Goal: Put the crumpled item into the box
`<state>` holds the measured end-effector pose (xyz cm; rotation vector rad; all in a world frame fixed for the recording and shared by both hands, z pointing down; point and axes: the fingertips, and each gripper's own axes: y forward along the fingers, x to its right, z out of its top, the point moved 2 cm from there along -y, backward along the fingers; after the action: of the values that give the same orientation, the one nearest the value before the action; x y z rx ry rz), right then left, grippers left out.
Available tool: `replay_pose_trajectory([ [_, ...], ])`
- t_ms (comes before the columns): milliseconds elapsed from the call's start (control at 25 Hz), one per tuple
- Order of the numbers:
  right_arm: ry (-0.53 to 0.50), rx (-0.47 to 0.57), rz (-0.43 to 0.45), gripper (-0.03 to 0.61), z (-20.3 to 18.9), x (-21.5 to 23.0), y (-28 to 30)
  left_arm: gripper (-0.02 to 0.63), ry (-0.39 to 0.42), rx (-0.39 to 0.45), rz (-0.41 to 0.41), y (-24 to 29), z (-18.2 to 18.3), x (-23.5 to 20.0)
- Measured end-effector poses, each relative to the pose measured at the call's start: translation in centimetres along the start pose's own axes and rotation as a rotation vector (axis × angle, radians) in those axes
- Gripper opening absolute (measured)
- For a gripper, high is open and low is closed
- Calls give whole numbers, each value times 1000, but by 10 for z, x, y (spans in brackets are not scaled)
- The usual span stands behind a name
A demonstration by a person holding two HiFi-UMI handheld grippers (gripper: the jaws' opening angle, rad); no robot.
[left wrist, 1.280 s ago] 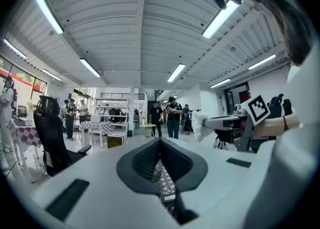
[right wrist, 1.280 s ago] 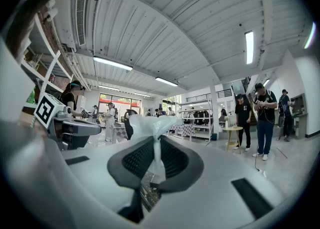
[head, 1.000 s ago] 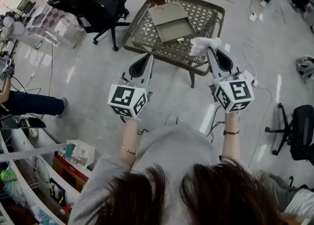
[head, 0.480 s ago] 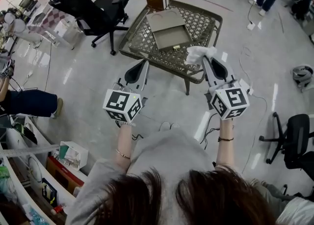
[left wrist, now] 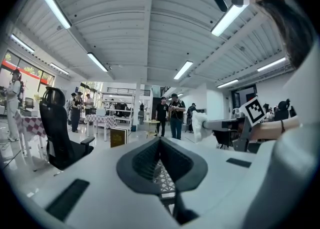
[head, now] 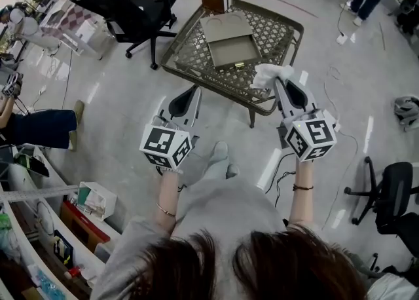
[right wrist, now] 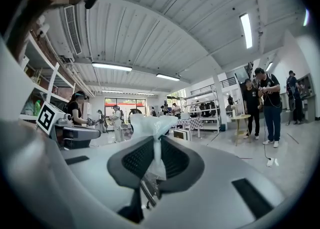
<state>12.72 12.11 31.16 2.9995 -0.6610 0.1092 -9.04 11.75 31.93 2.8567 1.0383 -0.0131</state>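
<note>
Both your arms are stretched forward, grippers level, pointing at the table (head: 275,27). Your right gripper (head: 278,81) is clamped on the crumpled item (head: 267,75), over the table's near right corner. The box (head: 230,50) sits open mid-table. Your left gripper (head: 194,90) has its jaws together and empty, just short of the table's near edge.

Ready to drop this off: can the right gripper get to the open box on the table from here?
Probably yes. The right gripper, shut on the crumpled paper, hangs at the near edge of the table; the open box lies just beyond, nothing between.
</note>
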Motion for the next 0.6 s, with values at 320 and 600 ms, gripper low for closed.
replay_pose_trajectory([
  [320,29,-13,-6,54,-9,12,32,17,-17,-5,-4,23,-7,-24],
  [600,39,-36,-14,55,-10,29,70,17,-32,-11,-31,59,-4,-55],
])
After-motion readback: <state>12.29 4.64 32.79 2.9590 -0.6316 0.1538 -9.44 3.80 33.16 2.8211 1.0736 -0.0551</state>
